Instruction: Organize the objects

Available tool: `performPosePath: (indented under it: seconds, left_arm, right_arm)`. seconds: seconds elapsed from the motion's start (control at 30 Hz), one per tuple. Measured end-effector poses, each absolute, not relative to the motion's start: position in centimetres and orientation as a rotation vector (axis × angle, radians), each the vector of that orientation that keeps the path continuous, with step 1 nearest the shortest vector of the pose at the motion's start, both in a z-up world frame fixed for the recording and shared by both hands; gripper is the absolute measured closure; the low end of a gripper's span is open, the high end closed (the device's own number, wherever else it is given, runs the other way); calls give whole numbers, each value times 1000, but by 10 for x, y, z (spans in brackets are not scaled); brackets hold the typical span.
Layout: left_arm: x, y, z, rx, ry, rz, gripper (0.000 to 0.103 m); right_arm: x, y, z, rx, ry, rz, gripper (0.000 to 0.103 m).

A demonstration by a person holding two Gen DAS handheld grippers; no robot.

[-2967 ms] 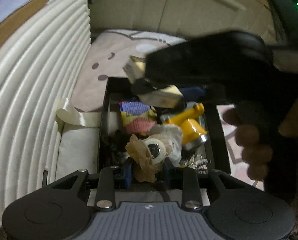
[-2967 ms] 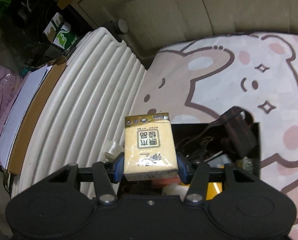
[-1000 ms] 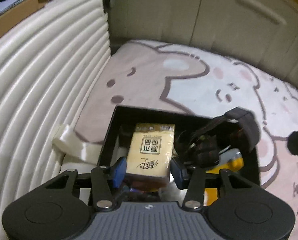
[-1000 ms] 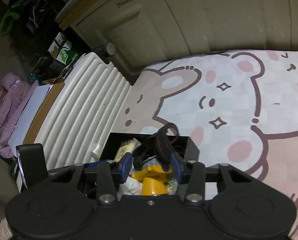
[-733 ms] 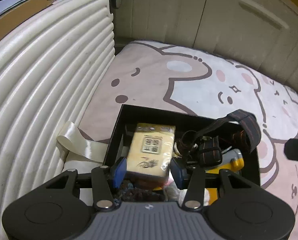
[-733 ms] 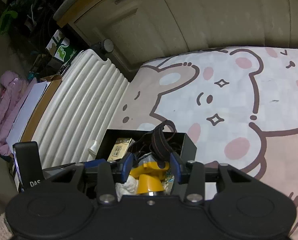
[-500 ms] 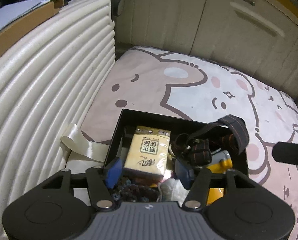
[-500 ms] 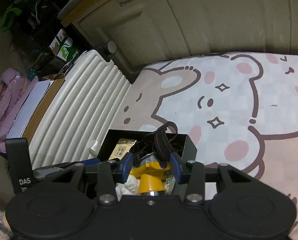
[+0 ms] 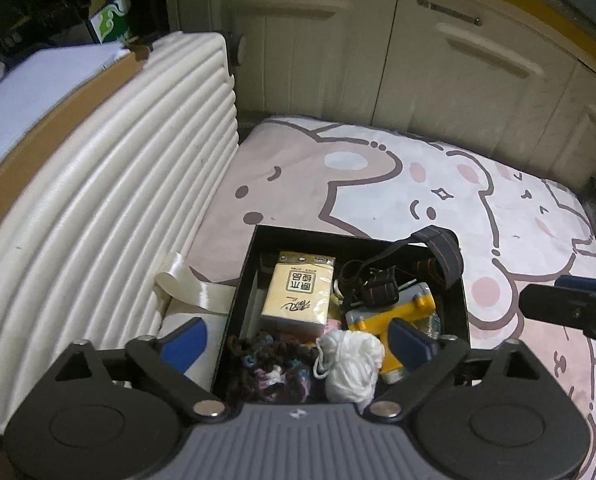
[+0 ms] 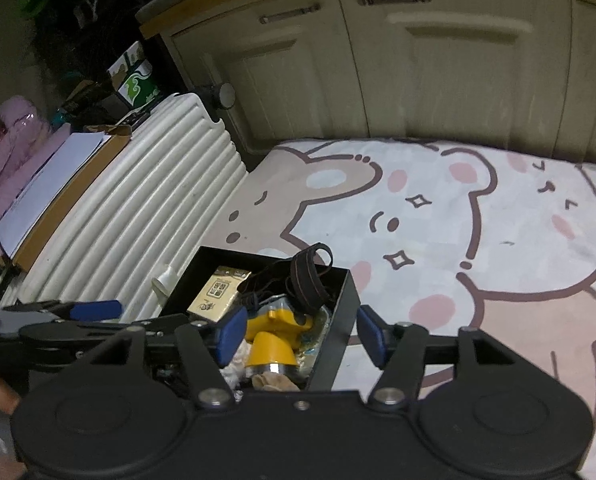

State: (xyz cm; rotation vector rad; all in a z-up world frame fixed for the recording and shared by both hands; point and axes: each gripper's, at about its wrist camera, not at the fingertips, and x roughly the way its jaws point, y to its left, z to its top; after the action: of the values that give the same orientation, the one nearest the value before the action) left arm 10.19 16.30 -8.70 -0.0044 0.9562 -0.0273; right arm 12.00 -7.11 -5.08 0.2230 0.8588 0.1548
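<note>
Yellow tissue pack point(image 9: 300, 296) lies lengthwise in the black box point(image 9: 237, 296), straight ahead between my left gripper's point(image 9: 298, 334) just-widened empty jaws, nearer than my half-open right gripper point(image 10: 298, 334).

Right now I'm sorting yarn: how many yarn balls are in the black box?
2. A white ball at the near edge, a dark multicoloured ball left of it, touching. Others may lie hidden underneath.
</note>
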Motion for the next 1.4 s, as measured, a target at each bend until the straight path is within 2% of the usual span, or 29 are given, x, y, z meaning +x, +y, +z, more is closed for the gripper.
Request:
performPosePath:
  seconds: [0.1,0.37,0.5,1.4]
  left_arm:
    - [95,163,-78,-4,945,-18,0]
    - [77,162,-57,0,926,-18,0]
    - [69,158,-44,15,902,-12,0]
    - [-34,151,41,59,776,-13,0]
  right_arm:
    - [114,-68,-46,201,845,148,33]
    - [99,-67,-31,152,800,114,4]
    - [89,-70,-22,134,780,101,0]
    - [-4,-94,32,81,758,18,0]
